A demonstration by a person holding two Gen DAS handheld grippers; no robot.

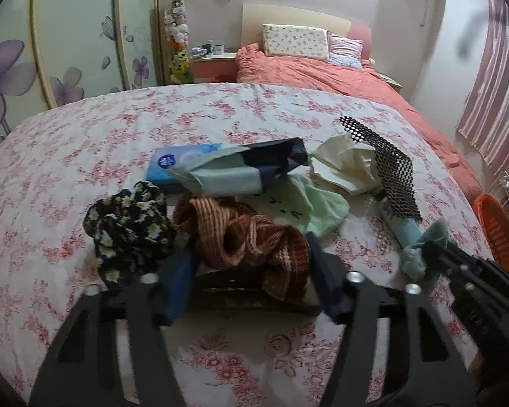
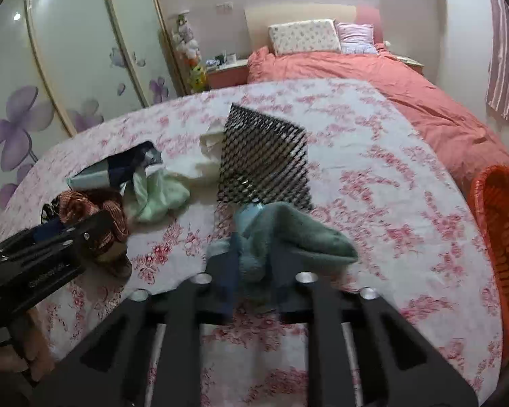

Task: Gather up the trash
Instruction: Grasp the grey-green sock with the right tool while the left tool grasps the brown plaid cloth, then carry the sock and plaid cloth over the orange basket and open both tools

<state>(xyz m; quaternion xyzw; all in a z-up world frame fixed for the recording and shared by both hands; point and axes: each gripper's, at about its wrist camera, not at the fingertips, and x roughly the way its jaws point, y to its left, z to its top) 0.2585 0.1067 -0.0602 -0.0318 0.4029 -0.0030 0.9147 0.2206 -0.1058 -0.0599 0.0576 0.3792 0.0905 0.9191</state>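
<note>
Right, early days here: the orange basket (image 2: pixel 498 247) at three o'clock shows nothing inside from this angle. The right gripper (image 2: pixel 254 264) is pinching a grey-green cloth (image 2: pixel 302 234), jaws narrow. The left gripper (image 1: pixel 251 261), half open, straddles the brown striped cloth (image 1: pixel 241 237) without pressing. At twelve o'clock, crumpled paper (image 1: pixel 346 162), black mesh (image 1: pixel 387 169) and a blue packet (image 1: pixel 180 166) still wait on the floral table (image 1: pixel 85 156).
</note>
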